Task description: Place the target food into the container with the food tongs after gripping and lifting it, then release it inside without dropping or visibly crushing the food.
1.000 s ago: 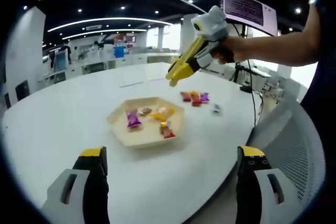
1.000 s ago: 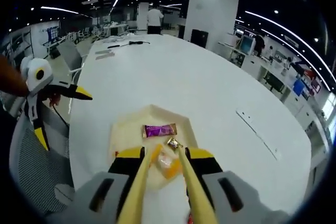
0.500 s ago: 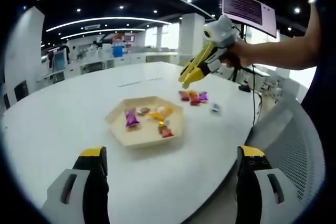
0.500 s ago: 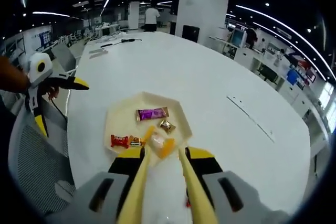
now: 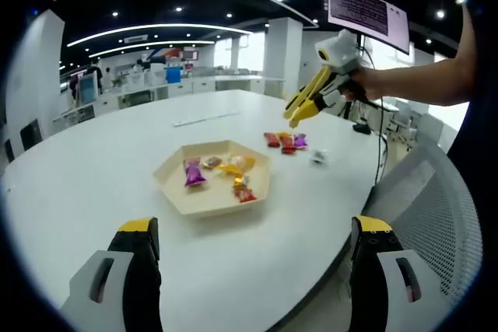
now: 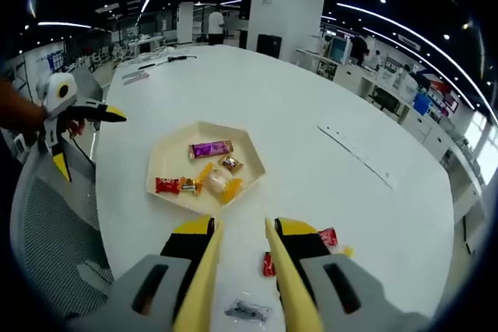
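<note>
A beige hexagonal tray (image 5: 180, 192) (image 6: 167, 165) sits on the white round table. It holds a purple candy (image 5: 191, 174) (image 6: 210, 148), a yellow-orange candy (image 5: 232, 167) (image 6: 218, 183), a red one (image 6: 166, 185) and small gold ones. My right gripper (image 6: 240, 225) (image 5: 302, 108) is shut on yellow food tongs (image 6: 204, 270). The tong tips stand apart with nothing between them, raised short of the tray over loose red candies (image 6: 327, 236) (image 5: 284, 141). My left gripper (image 5: 255, 225) (image 6: 87, 138) stands wide open and empty near the table edge.
A small silvery wrapper (image 6: 247, 311) (image 5: 318, 156) lies by the loose candies. A grey mesh chair (image 5: 436, 223) (image 6: 47, 231) stands at the table edge. A monitor (image 5: 366, 12) hangs behind the person's arm (image 5: 420, 79). A flat strip (image 6: 358, 157) lies farther out on the table.
My right gripper has drawn back and up from above the tray with the tongs empty. The yellow-orange candy now lies in the tray. The left gripper has not moved.
</note>
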Demonstrator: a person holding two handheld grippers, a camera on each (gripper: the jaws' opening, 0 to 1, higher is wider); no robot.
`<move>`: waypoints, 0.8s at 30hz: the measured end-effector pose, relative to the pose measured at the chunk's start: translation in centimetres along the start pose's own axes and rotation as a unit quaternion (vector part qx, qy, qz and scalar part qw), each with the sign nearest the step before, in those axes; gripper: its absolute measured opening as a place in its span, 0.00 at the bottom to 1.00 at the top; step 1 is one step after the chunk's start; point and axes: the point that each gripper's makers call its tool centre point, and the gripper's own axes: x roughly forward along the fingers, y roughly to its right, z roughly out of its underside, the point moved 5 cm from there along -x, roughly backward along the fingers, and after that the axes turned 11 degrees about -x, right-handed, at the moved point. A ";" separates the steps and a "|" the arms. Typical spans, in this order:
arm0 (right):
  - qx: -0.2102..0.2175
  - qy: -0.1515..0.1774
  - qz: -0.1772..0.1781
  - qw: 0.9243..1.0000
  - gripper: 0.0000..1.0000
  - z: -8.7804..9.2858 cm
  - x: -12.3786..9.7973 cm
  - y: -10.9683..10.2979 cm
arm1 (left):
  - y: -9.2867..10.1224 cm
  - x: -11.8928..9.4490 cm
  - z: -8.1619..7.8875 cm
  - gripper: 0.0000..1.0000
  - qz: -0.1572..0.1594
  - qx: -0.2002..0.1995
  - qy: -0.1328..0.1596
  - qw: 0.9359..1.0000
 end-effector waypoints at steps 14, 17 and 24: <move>0.024 -0.015 0.029 0.999 0.30 3.4 -3.4 0.7 | 0.1 0.0 0.1 0.99 0.004 0.003 -0.003 1.000; 0.029 -0.017 0.034 0.999 0.30 4.0 -4.1 0.9 | 0.2 0.1 0.1 0.99 0.004 0.004 -0.004 1.000; 0.033 -0.016 0.036 0.999 0.30 5.4 -5.3 1.1 | 0.1 0.0 0.1 0.99 0.004 0.003 -0.003 1.000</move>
